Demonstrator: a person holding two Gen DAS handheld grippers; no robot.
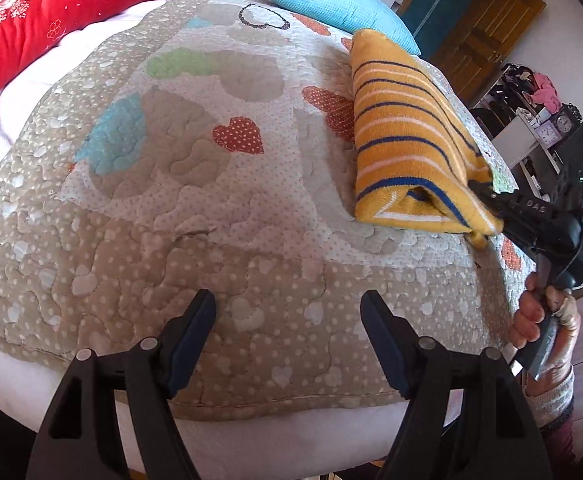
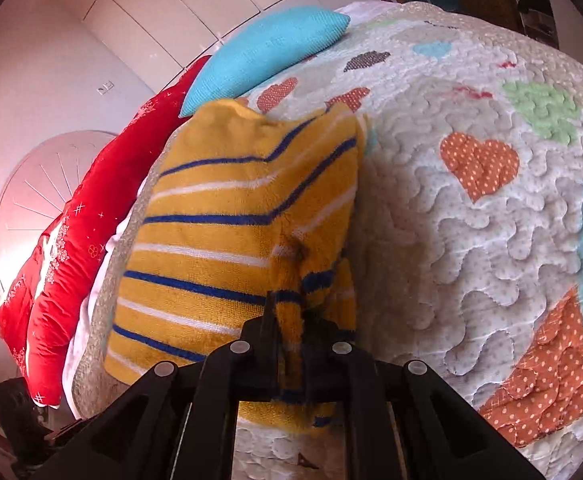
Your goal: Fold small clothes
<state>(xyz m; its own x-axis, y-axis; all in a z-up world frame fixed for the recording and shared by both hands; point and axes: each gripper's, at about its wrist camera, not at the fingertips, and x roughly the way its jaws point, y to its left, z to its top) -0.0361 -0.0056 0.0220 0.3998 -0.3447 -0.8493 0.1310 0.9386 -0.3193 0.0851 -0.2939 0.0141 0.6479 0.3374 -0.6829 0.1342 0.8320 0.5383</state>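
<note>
Heart-patterned quilt [image 1: 211,200], folded yellow striped garment [image 1: 407,140] (blue, white stripes) pinched by right gripper [image 2: 291,312], left gripper [image 1: 287,320] wide, empty

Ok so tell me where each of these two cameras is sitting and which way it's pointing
Left wrist: sits on the left gripper, looking across the heart quilt; its own open fingers show, plus the person's right hand on the other tool.
Right wrist: sits on the right gripper, facing the pillows; its fingers are closed on the striped garment.
Shared: striped garment, right gripper, quilt, blue pillow, red pillow.
</note>
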